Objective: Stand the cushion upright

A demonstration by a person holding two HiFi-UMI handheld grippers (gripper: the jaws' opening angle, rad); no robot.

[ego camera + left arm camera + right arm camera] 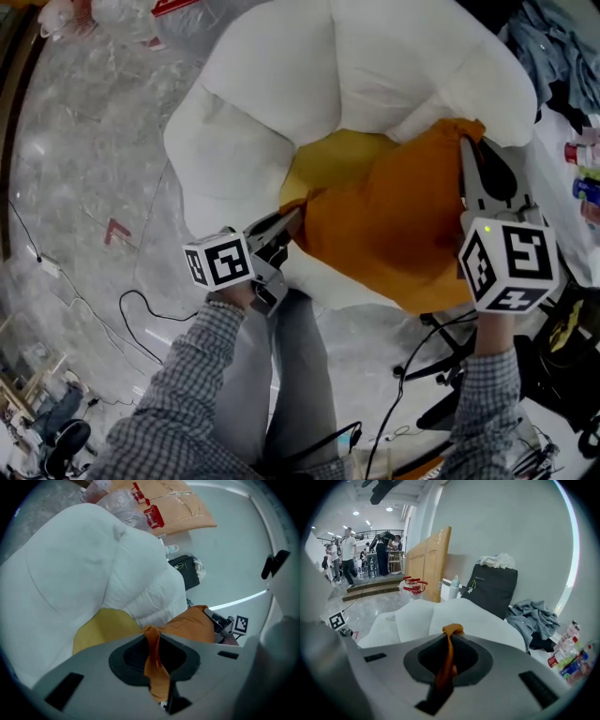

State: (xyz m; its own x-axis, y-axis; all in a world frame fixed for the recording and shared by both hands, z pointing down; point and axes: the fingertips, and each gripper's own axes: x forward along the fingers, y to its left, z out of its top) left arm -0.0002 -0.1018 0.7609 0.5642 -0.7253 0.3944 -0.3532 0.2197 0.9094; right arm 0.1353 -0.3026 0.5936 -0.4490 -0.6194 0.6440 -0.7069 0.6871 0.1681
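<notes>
Both grippers were on the orange cushion [394,225], which lay tilted over the front edge of the white armchair [309,84], not upright yet. L gripper [284,223] had the cushion corner at the armchair's front. Its jaws were pinched together on a fold of orange fabric, w/ cloth bunched between the pads and trailing down thru them. R gripper [469,155] was at the far corner, up by the armchair's puffy side roll, and its jaws were likewise squeezed tight on a thin twist of the cover. The cushion was spread between the two grips. A yellow cushion [342,159] sat in the armchair's seat, just behind the orange one and touching it. Behind the armchair stood a cardboard sheet [429,562] and a dark bag [492,590], w/ grey clothes [532,618] heaped beside it.
</notes>
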